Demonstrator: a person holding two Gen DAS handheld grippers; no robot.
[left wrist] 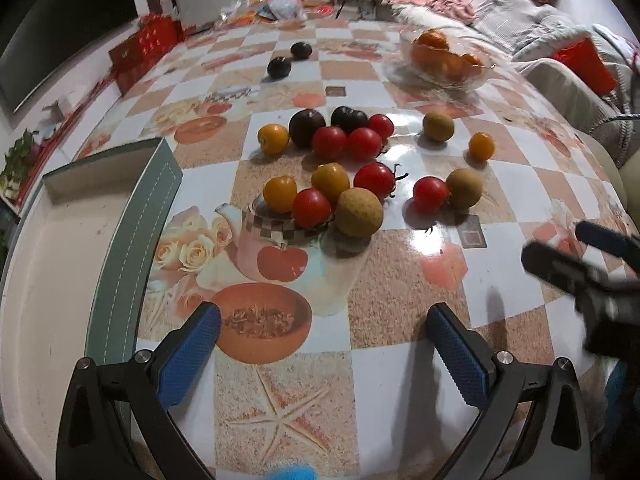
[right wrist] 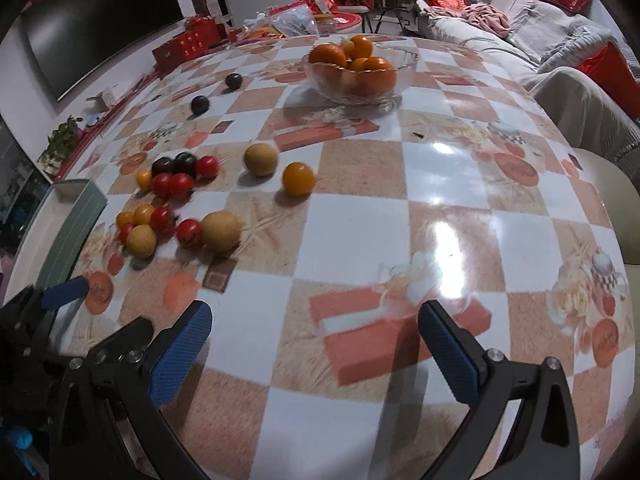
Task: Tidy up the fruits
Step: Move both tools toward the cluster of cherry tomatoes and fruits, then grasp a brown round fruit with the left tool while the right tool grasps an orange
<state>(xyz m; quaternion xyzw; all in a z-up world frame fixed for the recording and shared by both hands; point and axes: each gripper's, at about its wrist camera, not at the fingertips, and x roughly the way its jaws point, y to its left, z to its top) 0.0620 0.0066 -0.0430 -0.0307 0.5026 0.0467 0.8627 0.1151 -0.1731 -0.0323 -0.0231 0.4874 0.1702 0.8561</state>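
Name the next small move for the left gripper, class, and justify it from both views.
Probably ease the left gripper forward toward the nearest tan fruit: its jaws are open and empty, that fruit lies straight ahead, and the tray waits alongside to the left.

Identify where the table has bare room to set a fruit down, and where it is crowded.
Bare: the stretch between the glass bowl and the right hand-held gripper. Crowded: the loose fruit cluster beside the tray.

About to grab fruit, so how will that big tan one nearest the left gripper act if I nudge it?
The tan fruit looks round, so it probably rolls on the glossy table. It touches a red tomato, which would likely shift too.
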